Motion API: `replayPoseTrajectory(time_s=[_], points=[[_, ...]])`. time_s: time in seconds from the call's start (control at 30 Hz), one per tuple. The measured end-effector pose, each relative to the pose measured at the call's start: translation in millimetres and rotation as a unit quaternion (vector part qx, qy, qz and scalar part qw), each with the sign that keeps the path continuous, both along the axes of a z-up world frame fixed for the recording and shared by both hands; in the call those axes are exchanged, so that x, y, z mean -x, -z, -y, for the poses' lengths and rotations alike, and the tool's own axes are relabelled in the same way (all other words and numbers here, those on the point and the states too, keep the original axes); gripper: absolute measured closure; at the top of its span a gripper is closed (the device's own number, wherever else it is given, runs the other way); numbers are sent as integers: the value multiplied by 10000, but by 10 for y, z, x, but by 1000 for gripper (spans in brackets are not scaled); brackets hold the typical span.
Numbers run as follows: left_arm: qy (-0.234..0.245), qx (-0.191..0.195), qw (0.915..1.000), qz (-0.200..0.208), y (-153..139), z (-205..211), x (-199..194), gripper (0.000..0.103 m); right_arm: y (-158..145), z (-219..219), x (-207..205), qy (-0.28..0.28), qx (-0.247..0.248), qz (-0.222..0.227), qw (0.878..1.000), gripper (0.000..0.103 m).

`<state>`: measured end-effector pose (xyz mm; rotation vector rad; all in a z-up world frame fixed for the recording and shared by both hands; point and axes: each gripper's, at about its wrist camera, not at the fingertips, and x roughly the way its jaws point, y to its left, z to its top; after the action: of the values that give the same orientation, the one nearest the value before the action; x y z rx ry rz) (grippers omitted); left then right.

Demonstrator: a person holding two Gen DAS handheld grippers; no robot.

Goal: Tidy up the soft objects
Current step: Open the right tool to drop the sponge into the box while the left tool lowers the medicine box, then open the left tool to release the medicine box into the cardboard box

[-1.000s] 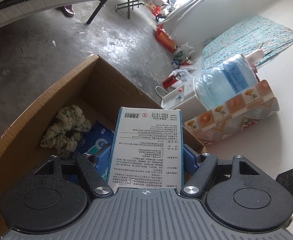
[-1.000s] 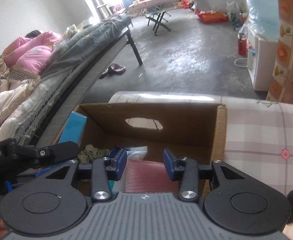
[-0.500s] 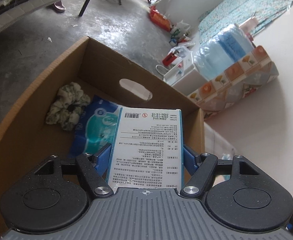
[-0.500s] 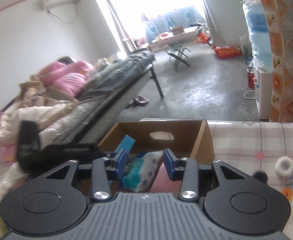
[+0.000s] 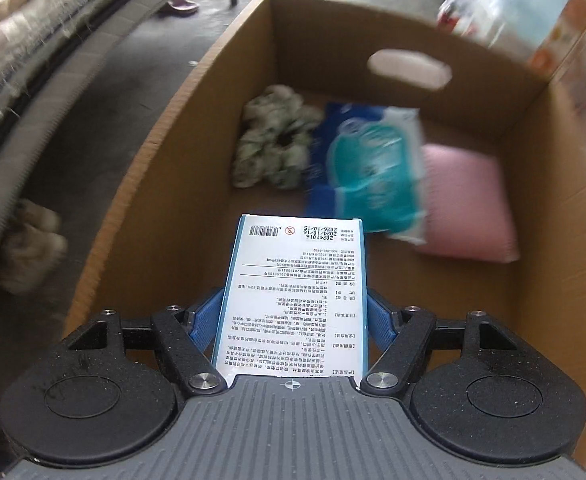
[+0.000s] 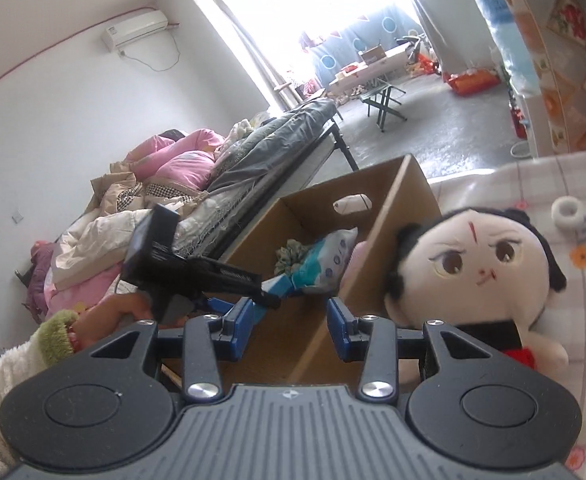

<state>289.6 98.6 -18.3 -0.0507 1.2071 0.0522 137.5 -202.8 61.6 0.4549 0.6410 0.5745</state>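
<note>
Blue-edged carton (image 5: pixel 295 296), printed label, dated 2024/10/16

A green scrunchie (image 5: pixel 271 142), a blue-and-teal tissue pack (image 5: pixel 369 172) and a pink pillow (image 5: pixel 467 200) lie side by side in the cardboard box (image 5: pixel 165 184); a plush doll (image 6: pixel 473 268) leans against its outside.

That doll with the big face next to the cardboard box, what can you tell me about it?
The plush doll has a large cream face, black hair, embroidered brown eyes, a red forehead mark and a red-and-black outfit. It looks soft and stuffed. It lies tilted on the checked tablecloth, outside the cardboard box, its head against the box's side wall. Neither gripper holds it.
</note>
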Motion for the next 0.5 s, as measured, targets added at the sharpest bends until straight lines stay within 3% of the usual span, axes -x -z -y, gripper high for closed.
replayPoseTrajectory(time_s=[0.1,0.27,0.37,0.5], points=[[30,-345,9994,-54,97,1,-31,29,28,93,58,78,-37,41,10000,60],[247,-861,9953,375,72,97,3,23,114,219,158,123,-102,43,9999,60],[207,-715,9963,429,17,86,11,23,154,256,169,137,-101,-32,9998,60],[352,-221,9987,295,-93,99,128,23,186,290,201,156,-99,-70,9998,60]])
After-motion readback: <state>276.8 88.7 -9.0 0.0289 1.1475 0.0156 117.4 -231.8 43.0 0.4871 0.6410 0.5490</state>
